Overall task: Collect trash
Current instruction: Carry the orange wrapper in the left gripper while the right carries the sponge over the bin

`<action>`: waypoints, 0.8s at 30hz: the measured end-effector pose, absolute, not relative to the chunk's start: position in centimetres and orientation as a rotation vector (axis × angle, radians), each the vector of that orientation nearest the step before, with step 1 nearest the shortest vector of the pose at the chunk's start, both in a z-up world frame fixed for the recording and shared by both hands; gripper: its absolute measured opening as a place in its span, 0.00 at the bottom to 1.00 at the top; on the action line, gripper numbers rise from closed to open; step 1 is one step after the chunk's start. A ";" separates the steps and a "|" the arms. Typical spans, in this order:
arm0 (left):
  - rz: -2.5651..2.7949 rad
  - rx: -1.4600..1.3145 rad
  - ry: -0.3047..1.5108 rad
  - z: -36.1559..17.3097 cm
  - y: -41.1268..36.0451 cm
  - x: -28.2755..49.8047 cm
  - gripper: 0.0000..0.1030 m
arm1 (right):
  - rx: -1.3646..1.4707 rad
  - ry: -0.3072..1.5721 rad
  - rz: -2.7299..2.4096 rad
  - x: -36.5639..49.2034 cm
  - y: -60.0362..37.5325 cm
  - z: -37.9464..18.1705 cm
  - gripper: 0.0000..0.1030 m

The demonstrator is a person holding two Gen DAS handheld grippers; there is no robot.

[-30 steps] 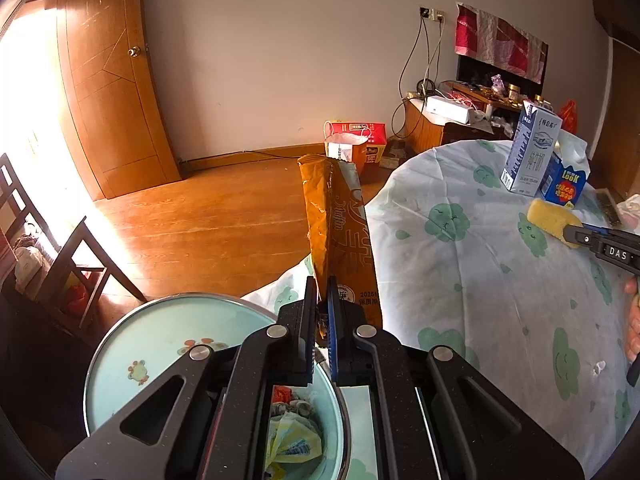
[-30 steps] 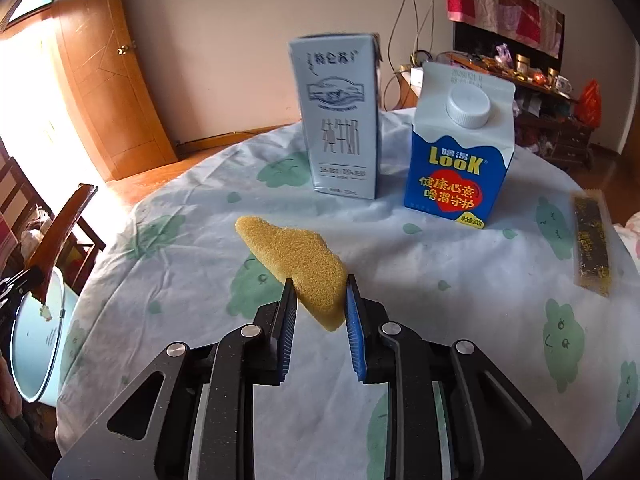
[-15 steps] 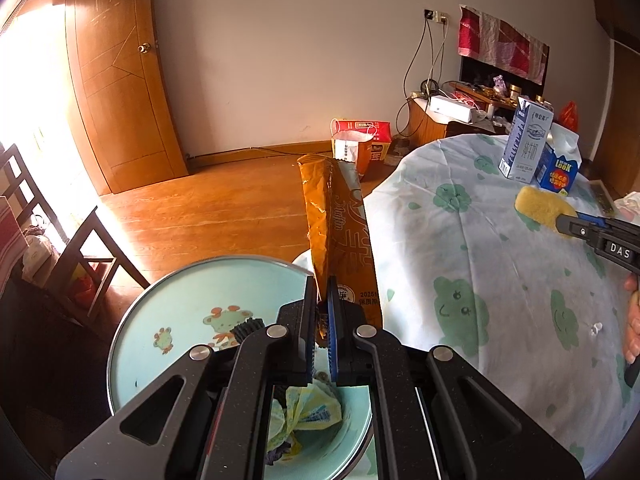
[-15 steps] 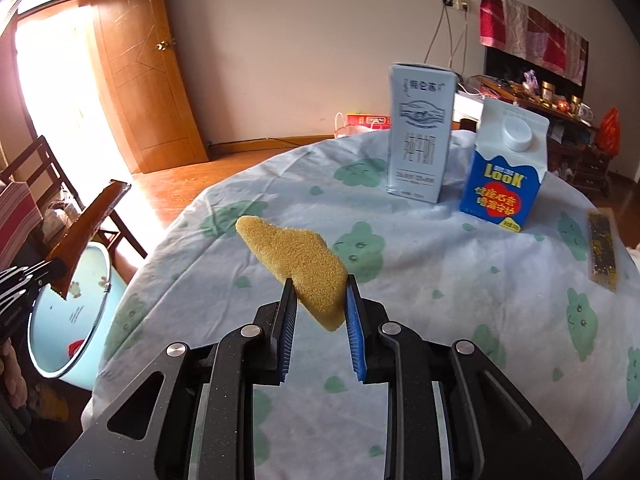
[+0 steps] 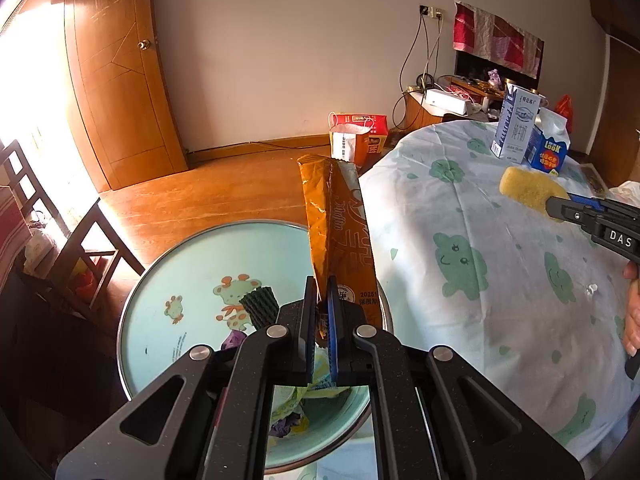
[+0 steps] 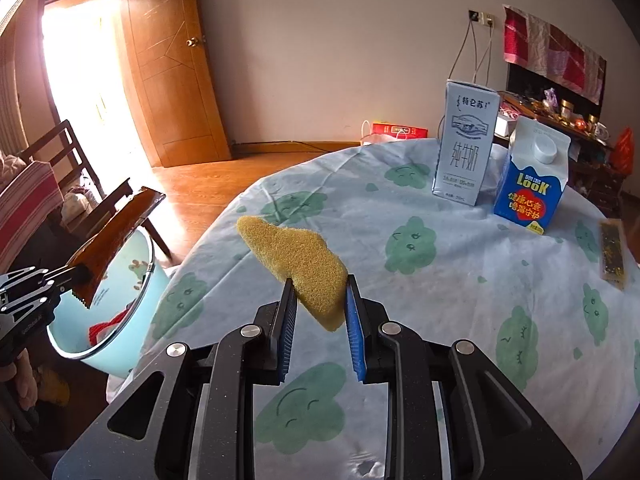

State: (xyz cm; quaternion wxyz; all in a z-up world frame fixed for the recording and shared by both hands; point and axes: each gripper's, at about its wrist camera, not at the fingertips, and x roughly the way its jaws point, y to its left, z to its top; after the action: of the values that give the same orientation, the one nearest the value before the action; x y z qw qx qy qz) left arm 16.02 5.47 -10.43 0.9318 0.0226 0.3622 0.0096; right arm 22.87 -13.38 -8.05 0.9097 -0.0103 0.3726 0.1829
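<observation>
Clearly the orange wrapper (image 5: 340, 240) was pinched upright in the left gripper (image 5: 319, 320), directly over the bin (image 5: 168, 264) — nearer than the right gripper (image 6: 320, 320), narrowly clamping the sponge (image 6: 296, 256) above the table (image 6: 440, 280).

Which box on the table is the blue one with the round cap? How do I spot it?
Find the round table with the green cloud cloth. Two cartons stand side by side at its far edge. Yours is the blue carton, shorter, with a white screw cap and "LOOK" in yellow, unlike the tall pale carton.
</observation>
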 end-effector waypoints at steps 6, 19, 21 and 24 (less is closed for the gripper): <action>0.021 0.045 0.739 -10.4 5.7 15.2 0.04 | -0.025 0.763 0.393 21.8 -12.8 -8.1 0.24; 0.025 0.054 0.738 -10.3 6.4 13.2 0.04 | -0.035 0.752 0.435 20.3 -11.0 -8.0 0.24; 0.029 0.056 0.737 -10.3 6.6 13.0 0.04 | -0.038 0.751 0.442 20.2 -10.7 -8.0 0.24; 0.035 0.056 0.737 -10.2 7.1 12.8 0.04 | -0.043 0.749 0.452 20.0 -10.2 -7.9 0.24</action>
State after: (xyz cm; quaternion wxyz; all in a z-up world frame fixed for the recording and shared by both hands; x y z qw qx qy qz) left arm 12.80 7.06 -10.24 0.9323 0.0272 0.3602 0.0173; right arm 20.02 -10.21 -7.95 0.9056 -0.0208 0.3628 0.2188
